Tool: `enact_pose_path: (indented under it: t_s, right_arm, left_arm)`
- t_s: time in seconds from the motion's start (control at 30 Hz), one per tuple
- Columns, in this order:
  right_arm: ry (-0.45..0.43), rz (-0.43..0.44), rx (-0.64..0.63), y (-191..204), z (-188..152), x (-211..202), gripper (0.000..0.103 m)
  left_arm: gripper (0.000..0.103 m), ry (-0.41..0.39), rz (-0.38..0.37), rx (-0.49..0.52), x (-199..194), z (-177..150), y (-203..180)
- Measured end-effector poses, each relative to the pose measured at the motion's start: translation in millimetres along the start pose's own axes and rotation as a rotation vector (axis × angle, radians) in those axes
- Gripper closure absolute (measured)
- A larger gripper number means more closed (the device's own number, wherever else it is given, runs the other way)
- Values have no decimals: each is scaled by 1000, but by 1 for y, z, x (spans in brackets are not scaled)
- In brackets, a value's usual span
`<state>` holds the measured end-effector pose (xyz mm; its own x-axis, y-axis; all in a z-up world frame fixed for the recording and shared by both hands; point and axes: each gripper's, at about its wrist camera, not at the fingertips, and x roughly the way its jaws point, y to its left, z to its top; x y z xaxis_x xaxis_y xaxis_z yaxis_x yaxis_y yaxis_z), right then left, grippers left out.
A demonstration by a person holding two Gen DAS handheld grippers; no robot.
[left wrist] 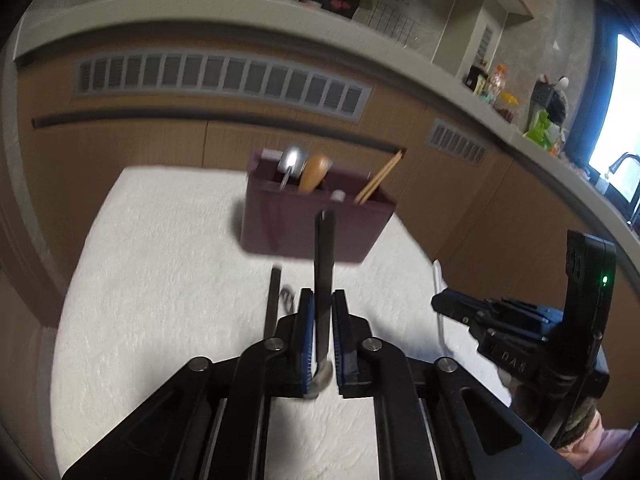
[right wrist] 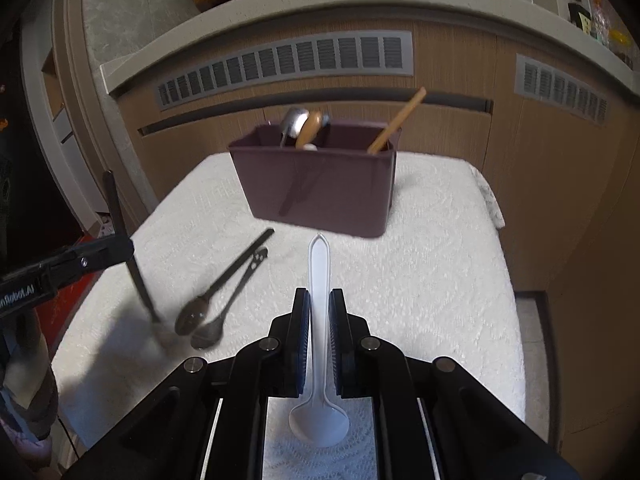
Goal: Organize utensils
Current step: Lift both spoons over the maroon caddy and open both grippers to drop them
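Both wrist cams look fwd+down along their jaws, close over the white-clothed table (left wrist: 160, 280); both share maroon caddy (right wrist: 320, 188)

We see a dark spoon (left wrist: 323, 280) and a white plastic spoon (right wrist: 319, 320) lifted handle-forward; two dark spoons (right wrist: 224, 296) lie flat before the maroon box (right wrist: 320, 188) holding upright utensils.

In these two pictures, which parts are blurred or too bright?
Left wrist view: the brown box is smeared by motion, and the window at the right edge is washed out white. Right wrist view: the box is softly blurred; the white spoon stays sharp.
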<state>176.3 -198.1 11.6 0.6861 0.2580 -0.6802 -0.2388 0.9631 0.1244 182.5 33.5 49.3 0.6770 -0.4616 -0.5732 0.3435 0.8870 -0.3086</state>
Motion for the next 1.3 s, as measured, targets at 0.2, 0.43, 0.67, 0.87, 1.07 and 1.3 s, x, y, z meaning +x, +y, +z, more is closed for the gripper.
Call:
enact_pose_path:
  t_s: [0.2,0.43,0.67,0.87,1.07,1.3]
  right_arm:
    - [-269,-26,-81,7,96,-59,94]
    - [-424,-32,-107,12,173,-71,94]
    - [-409,-45,-89,8,189,-34,94]
    - [-398,-42,-60,-3,183,1,94]
    - [-335,-37,-31,-15,174,41,94]
    - [-286,-64,-9,-24,161,76,94]
  left_arm:
    - [100,-208,-38,123,-32,93,-30]
    - [100,-282,-33,156,-21,155,-32]
    - [100,-256,2,140,16,171,-16]
    - [100,-211,26,112,53,174,4]
    - [100,-175,51,96,83,167,15]
    - [100,-123,55,79,111,158,21]
